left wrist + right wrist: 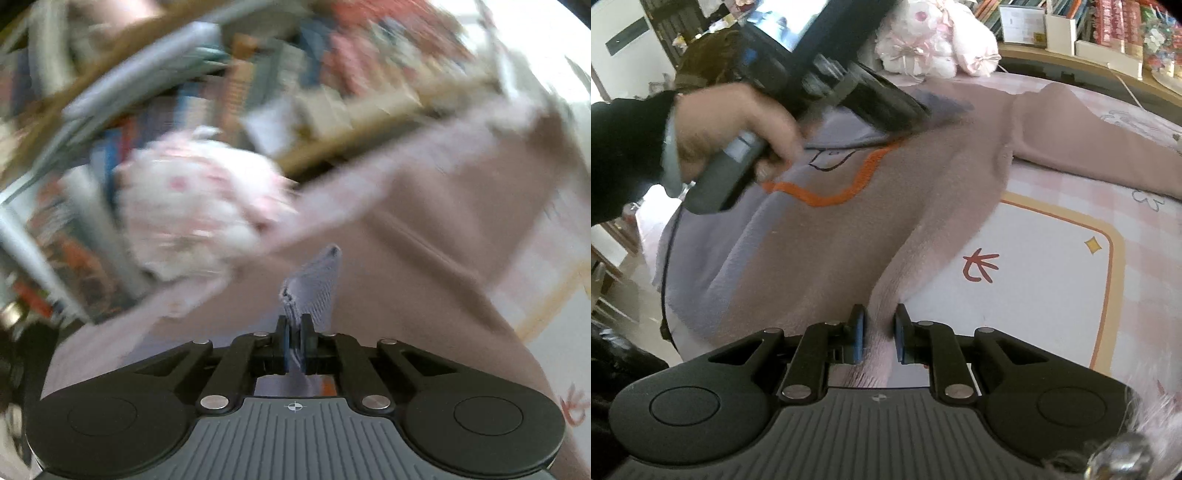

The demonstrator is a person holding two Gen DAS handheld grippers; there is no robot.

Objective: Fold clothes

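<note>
The sweater (849,236), a mauve knit with a lilac panel and an orange wavy stripe (846,184), lies spread flat on the bed (1052,295), its body toward the bed's left edge and one sleeve (1089,147) stretched out toward the far right corner. I judge it is laid open like this so the sides can be folded inward.

My right tool (878,332) is closed on a ridge of the mauve fabric at the near edge of the bed, the cloth pinched between the blue pads; I read that as an anchor while the other side is worked. My left tool (294,334) is clamped tight on a ribbed lilac edge (314,284) of the sweater, which stands up out of the jaws. In the right wrist view the hand (735,122) holding it is over the lilac panel, at the far left of the garment.

A white and pink plush toy (934,37) sits at the bed's far edge, clear of the sweater. Behind it a shelf (1071,62) holds books and small white boxes (1060,33); their contents I cannot make out.
</note>
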